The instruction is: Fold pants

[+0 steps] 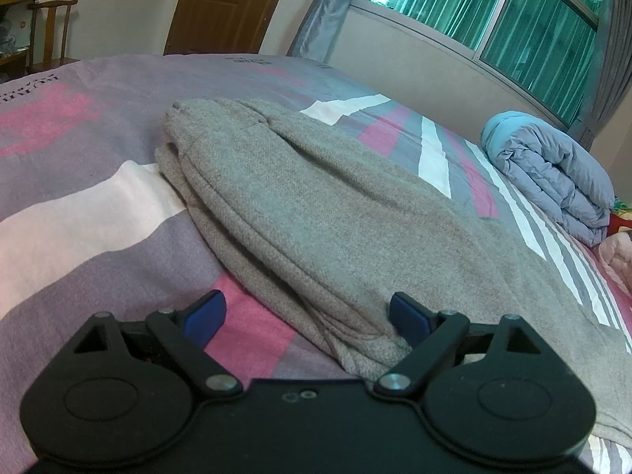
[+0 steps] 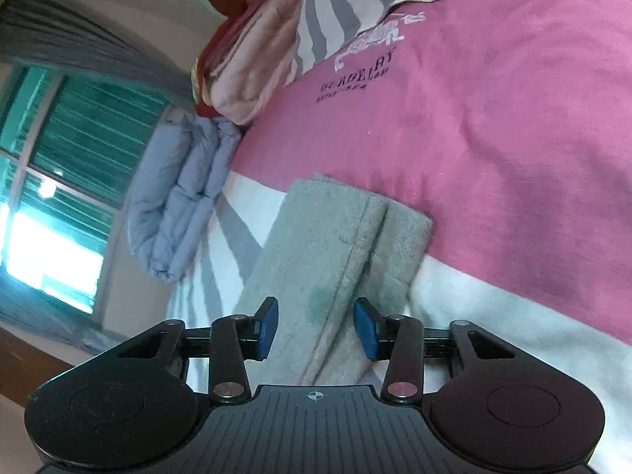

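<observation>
grey pants (image 1: 316,213) lie folded on bed cover (image 1: 79,205), near middle. left gripper (image 1: 308,316) released, fingers astride folded edge. right gripper (image 2: 316,328) released above pants end. rolled blue quilt (image 1: 553,173) near window-side edge.

The left wrist camera sits low, close over the bed cover (image 1: 91,213), and looks along the left gripper (image 1: 308,318) across the bed toward the door (image 1: 225,4) and the window (image 1: 513,19). The gray pants (image 1: 316,205) start right at its fingers and run away from it.

The right wrist camera is tipped on its side (the window (image 2: 59,166) looks turned over). It looks past the right gripper (image 2: 316,328) along the bed toward the pink pillows (image 2: 245,75). It is near the cover too.

Both cameras see the pants (image 2: 335,260), the striped cover (image 2: 513,158), the folded blue quilt (image 1: 553,173) (image 2: 177,193) and the window.
</observation>
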Demonstrator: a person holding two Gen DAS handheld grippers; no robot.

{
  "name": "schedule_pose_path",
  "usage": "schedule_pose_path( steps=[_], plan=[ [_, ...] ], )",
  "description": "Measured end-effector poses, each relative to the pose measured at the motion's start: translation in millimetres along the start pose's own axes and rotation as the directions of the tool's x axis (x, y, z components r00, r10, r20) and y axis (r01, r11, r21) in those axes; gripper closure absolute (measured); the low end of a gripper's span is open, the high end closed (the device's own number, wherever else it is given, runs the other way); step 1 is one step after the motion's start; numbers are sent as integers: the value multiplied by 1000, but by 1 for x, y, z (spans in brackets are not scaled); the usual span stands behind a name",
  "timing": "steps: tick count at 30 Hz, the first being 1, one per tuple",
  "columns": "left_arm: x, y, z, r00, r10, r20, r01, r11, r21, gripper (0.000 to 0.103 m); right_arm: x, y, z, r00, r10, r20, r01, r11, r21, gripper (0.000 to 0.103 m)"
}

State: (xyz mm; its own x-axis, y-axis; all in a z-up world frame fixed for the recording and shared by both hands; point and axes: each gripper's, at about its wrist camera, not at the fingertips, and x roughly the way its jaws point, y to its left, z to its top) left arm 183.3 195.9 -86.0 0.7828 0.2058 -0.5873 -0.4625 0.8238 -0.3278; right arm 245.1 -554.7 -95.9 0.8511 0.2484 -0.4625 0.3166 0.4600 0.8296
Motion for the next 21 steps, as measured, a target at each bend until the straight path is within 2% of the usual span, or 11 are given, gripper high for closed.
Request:
schedule_pose_path(
  steps=[1, 2, 8, 10, 13, 15, 18, 21],
  plan=[
    [0, 0, 0, 1000, 1, 0, -1, 1000, 1, 19, 4, 2, 3, 1000, -15, -3, 15, 1000, -3, 92],
    [0, 0, 0, 1000, 1, 0, -1, 1000, 1, 19, 7, 4, 6, 999, -32, -7, 32, 999, -9, 99],
    [0, 0, 0, 1000, -3, 2, 3, 1000, 0, 19, -38, 28, 1, 993, 73, 93, -61, 989, -133, 99],
    [0, 0, 0, 1000, -2, 1, 2, 1000, 0, 19, -38, 24, -2, 995, 45, 84, -33, 990, -137, 99],
    [0, 0, 0, 1000, -3, 0, 3, 1000, -1, 19, -14, -1, -4, 999, -38, 19, 39, 995, -93, 99],
    [0, 0, 0, 1000, -8, 1, 8, 1000, -2, 19, -11, -8, -3, 1000, -19, 22, 21, 997, -73, 99],
    [0, 0, 0, 1000, -7, 1, 7, 1000, -4, 19, -19, 5, -5, 998, 16, 58, -10, 995, -98, 99],
    [1, -2, 0, 1000, 0, 1, 0, 1000, 0, 19, -9, -2, -4, 998, -66, 13, 67, 993, -93, 99]
  ],
)
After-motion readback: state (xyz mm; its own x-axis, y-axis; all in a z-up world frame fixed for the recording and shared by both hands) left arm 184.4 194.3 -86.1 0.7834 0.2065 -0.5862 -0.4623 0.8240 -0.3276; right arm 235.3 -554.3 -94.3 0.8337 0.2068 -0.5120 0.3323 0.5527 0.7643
